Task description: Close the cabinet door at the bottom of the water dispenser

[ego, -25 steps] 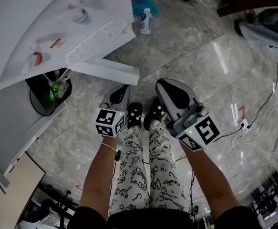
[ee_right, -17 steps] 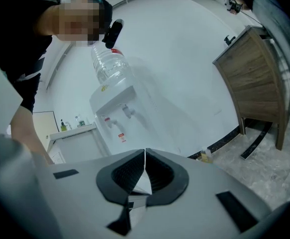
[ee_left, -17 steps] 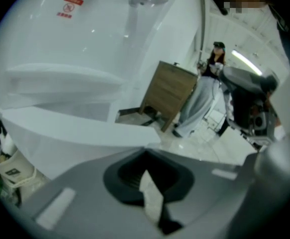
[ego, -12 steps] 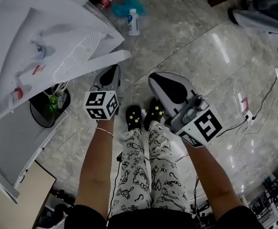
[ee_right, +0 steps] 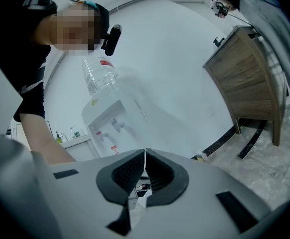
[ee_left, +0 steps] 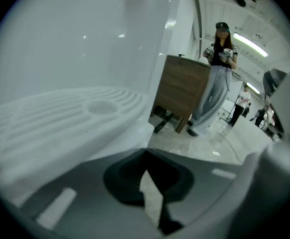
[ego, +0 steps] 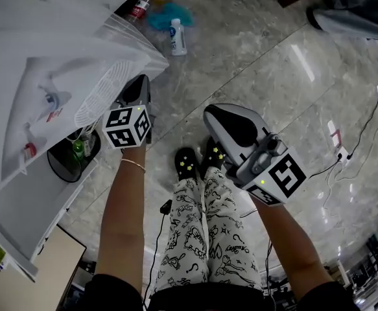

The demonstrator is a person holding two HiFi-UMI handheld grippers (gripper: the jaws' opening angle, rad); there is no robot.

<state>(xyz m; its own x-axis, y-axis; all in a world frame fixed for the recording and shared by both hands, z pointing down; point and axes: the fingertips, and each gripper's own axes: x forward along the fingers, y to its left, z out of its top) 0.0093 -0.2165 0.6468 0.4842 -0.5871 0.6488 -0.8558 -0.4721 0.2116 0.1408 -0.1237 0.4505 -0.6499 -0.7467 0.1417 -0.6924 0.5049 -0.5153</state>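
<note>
The white water dispenser (ego: pixel 39 76) fills the upper left of the head view, with its ribbed drip tray (ego: pixel 101 92) facing me. Below it the bottom cabinet door (ego: pixel 26 203) stands swung open, and a black round part with a green bottle (ego: pixel 75 149) shows inside. My left gripper (ego: pixel 137 84) is shut and empty, its tip close beside the drip tray's corner; I cannot tell whether it touches. The left gripper view shows the tray's ribs (ee_left: pixel 80 108) right ahead. My right gripper (ego: pixel 220 116) is shut and empty above the floor, in front of my feet. The dispenser (ee_right: pixel 107 126) appears farther off in the right gripper view.
A white bottle (ego: pixel 176 36), a blue cloth (ego: pixel 166 15) and a red-labelled bottle (ego: pixel 139 8) lie on the marble floor beyond the dispenser. Cables (ego: pixel 344 154) run at the right. A wooden cabinet (ee_left: pixel 182 91) and people (ee_left: pixel 217 78) stand behind.
My left gripper has moved forward and left, up to the dispenser's drip tray. The right gripper has stayed almost where it was.
</note>
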